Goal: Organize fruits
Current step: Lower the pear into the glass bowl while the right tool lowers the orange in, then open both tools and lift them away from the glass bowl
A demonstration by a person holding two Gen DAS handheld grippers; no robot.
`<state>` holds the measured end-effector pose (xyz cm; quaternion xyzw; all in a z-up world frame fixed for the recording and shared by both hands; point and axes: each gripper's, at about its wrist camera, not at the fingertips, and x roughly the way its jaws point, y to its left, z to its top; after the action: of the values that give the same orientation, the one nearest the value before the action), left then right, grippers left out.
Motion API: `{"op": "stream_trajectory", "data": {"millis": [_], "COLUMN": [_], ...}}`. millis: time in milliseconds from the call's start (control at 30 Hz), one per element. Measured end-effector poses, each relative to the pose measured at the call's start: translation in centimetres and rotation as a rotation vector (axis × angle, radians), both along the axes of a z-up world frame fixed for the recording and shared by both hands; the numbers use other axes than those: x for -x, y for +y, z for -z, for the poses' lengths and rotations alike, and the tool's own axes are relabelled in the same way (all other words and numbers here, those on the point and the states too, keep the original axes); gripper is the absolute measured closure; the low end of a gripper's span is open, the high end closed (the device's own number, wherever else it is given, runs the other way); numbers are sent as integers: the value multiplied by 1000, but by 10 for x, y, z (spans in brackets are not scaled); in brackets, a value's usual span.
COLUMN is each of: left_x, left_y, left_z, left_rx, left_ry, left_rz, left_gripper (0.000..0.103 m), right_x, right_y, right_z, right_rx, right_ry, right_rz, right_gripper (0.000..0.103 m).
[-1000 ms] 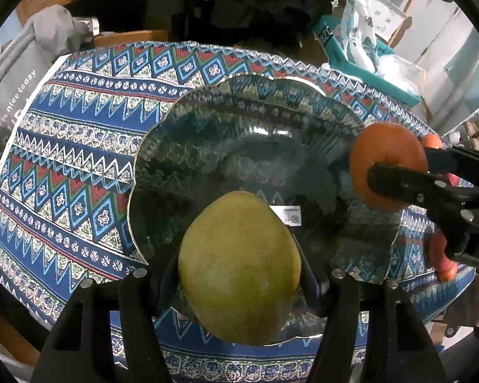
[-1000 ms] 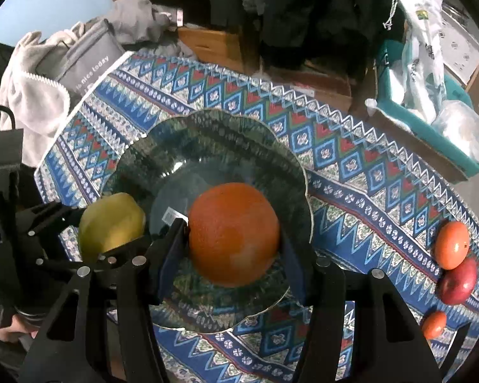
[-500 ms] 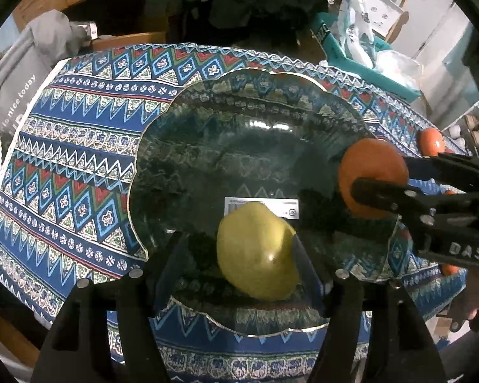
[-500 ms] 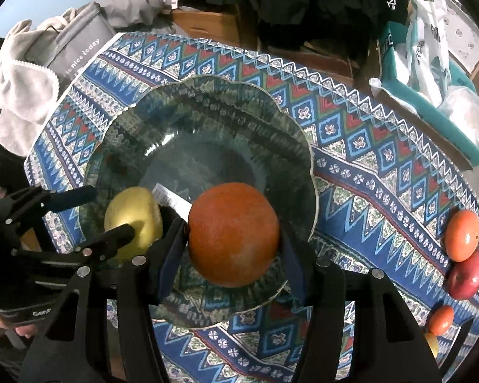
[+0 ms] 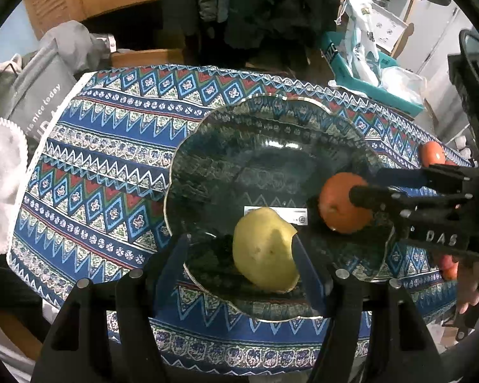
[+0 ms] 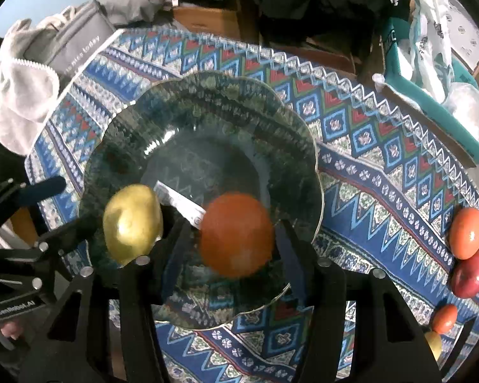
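Note:
A yellow-green fruit (image 5: 265, 252) (image 6: 132, 223) lies near the front rim of the dark glass plate (image 5: 175, 166) (image 6: 316, 166). My left gripper (image 5: 239, 245) (image 6: 76, 202) stands open around it, with a clear gap on the fruit's left side. An orange (image 6: 236, 233) (image 5: 341, 204) looks blurred between the tips of my right gripper (image 6: 233, 239) (image 5: 364, 182), low over the plate's right side. Narrow gaps show at both of its sides, and it reaches out past the fingertips.
On the patterned tablecloth (image 6: 367, 191), right of the plate, lie an orange-red fruit (image 6: 466, 236), a red apple (image 6: 471, 274) and a small orange (image 6: 444, 317). A grey bag (image 6: 73, 41) sits off the far left corner, a teal box (image 6: 431, 105) at the far right.
The left gripper let go of the yellow-green fruit, which dropped onto the plate, and the gripper has risen. The orange has slipped lower between the right fingertips and turned blurry.

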<state>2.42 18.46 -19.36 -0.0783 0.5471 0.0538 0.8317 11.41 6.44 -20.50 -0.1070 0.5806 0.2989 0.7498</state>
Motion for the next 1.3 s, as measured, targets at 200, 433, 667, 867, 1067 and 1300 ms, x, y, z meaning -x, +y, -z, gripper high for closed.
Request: {"op": "stream_trajectory", "data": {"millis": [200,433,667,867,1067,1300], "left_x": [2,4,6,10,11,12], "left_y": [0,-6,-18,-34,-50,-63], "left_z": [-9,-28,-56,-85,-113,-135], "left_rx": [3,-16,-33,-67,-83,-87], "left_ry": [-21,-71,-131,-203,-271,-316], "left_rz": [-10,-8,3,32,52,65], "left_gripper": [34,34,31,26,22,21], "right_x": [-3,-4,2,12,19,30], "right_y": [-5,-20,-38,-57,-76,-99], "right_z": [-10,-33,-72,-111,-145,-175], "right_rx": [-2,-9,-18,-54,-89,-122], "right_ry": [-18,-60,-161,-258,-332,-393], "right_rz": [24,72,104,136,169,203], "right_gripper": [45,45,45,36,32,27]}}
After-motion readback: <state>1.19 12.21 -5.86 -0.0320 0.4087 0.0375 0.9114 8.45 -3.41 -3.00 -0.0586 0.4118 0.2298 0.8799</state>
